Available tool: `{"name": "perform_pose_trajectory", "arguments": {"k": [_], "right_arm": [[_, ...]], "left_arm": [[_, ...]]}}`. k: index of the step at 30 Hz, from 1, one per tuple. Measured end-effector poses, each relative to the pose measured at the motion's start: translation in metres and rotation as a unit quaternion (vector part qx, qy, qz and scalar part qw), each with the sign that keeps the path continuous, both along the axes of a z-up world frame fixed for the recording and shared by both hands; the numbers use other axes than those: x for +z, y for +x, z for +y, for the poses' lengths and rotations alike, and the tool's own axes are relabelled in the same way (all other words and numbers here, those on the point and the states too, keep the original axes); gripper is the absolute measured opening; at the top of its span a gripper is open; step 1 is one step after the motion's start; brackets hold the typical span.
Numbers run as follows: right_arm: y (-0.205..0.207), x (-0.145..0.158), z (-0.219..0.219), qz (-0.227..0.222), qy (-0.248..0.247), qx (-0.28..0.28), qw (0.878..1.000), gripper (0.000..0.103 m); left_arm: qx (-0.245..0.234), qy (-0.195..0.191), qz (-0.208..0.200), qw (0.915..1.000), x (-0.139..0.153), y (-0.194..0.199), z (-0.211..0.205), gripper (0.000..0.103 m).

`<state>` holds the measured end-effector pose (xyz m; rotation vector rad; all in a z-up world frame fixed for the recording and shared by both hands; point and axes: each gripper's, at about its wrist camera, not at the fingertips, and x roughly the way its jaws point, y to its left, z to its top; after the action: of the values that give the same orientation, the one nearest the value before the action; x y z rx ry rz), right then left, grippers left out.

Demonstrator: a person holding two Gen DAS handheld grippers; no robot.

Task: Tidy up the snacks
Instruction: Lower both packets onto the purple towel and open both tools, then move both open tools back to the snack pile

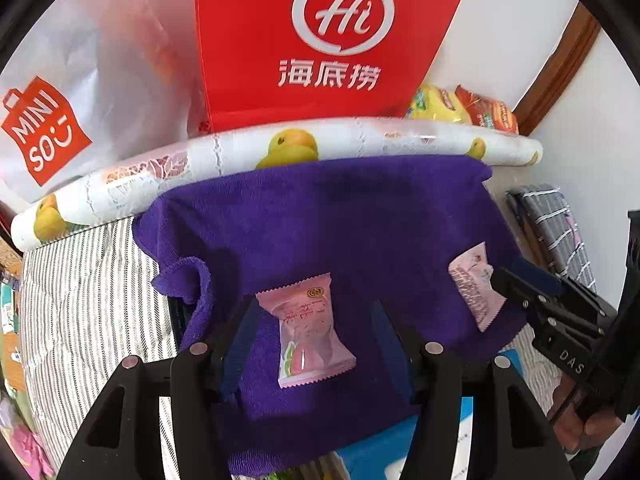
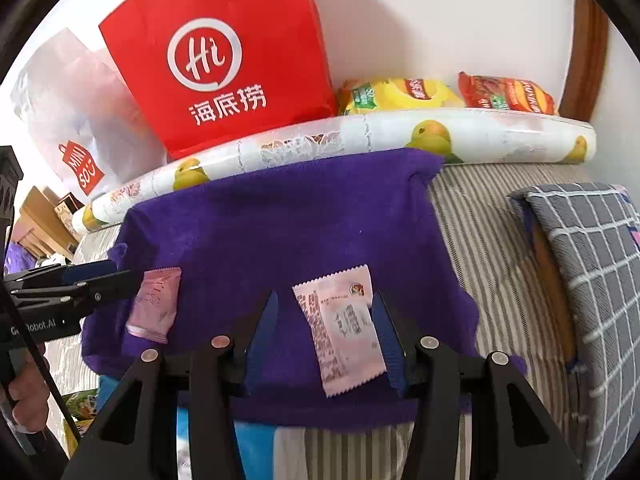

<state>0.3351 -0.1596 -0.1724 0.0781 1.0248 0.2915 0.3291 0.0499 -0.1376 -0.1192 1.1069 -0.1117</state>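
Left gripper (image 1: 316, 328): black angular frame with triangular cutouts, silver round pins, blue ribbed fingers (image 1: 242, 344). Right gripper (image 2: 326, 330): same build; white "DAS" lettering on its side, black cable, bare-skinned hand (image 1: 580, 428) at the handle.

Counts: 2 pink snack packets, one printed side up (image 1: 310, 330), one label side up (image 2: 343, 330). 1 purple towel (image 1: 320, 220) under both. 2 hand-held grippers, left (image 1: 316, 334) and right (image 2: 326, 334). 1 red paper bag (image 2: 224, 56), 1 white Miniso plastic bag (image 2: 80, 120). 2 chip bags: 1 yellow (image 2: 400, 94), 1 red-orange (image 2: 508, 94). 1 rolled duck-print sheet (image 2: 360, 136). 1 folded grey checked cloth (image 2: 592, 248). 1 striped sheet (image 2: 492, 232).
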Motion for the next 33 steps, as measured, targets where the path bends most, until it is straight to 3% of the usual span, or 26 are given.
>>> {"name": "perform_pose_trajectory", "arguments": {"k": [10,17,21,23,26,33], "right_arm": [[-0.044,0.038,-0.014,-0.013,-0.012,-0.037,0.999,0.049],[-0.076,0.063,-0.021,-0.031,0.006,-0.060,0.998,0.049],[-0.097,0.074,-0.023,-0.047,0.000,-0.065,0.997,0.050],[-0.105,0.076,-0.025,-0.056,-0.006,-0.072,0.996,0.060],[-0.119,0.076,-0.025,-0.071,-0.010,-0.077,0.994,0.064],[-0.148,0.068,-0.020,-0.081,-0.033,-0.069,0.994,0.066]], "left_arm": [[-0.028,-0.024,-0.058,0.9977,0.044,-0.030,-0.011,0.056],[-0.047,-0.027,-0.082,0.9952,0.069,-0.052,-0.023,0.056],[-0.055,-0.037,-0.085,0.9942,0.074,-0.073,-0.026,0.056],[-0.058,-0.035,-0.088,0.9938,0.075,-0.086,-0.026,0.056],[-0.052,-0.038,-0.087,0.9941,0.075,-0.103,-0.023,0.056],[-0.027,-0.026,-0.084,0.9958,0.072,-0.136,-0.013,0.056]]}}
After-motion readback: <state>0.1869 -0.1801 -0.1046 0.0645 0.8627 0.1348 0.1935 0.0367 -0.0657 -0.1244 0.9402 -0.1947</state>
